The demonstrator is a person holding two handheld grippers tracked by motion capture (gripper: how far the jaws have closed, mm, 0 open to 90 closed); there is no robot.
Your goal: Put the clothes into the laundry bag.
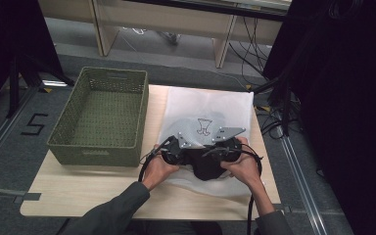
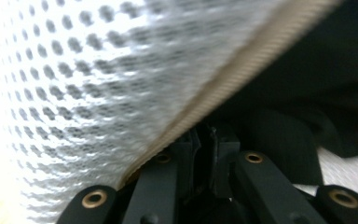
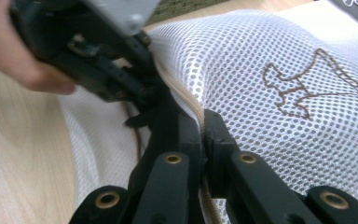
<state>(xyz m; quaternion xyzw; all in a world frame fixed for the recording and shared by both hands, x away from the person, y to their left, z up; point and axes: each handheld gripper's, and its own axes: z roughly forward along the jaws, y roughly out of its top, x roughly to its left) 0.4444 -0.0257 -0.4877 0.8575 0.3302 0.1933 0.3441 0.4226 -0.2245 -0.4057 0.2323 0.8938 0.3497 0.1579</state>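
high view: white mesh bag (image 1: 210, 105) flat on table (image 1: 83, 188), dark garment (image 1: 206, 166) at its mouth | left gripper view: left gripper (image 2: 204, 140) pinches zip edge | right gripper view: right gripper (image 3: 201, 128) pinches same edge | step: prob holding mouth open; nxt: spread apart w/o slipping

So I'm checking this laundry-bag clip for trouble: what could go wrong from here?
1. Both the left gripper and right gripper pinch the beige zipper edge of the white mesh laundry bag close together; pulling apart might snag or tear the mesh.
2. The black garment sits partly at the opening, so it might slip out.
3. The green woven basket stands close to the left; a swing could knock it.
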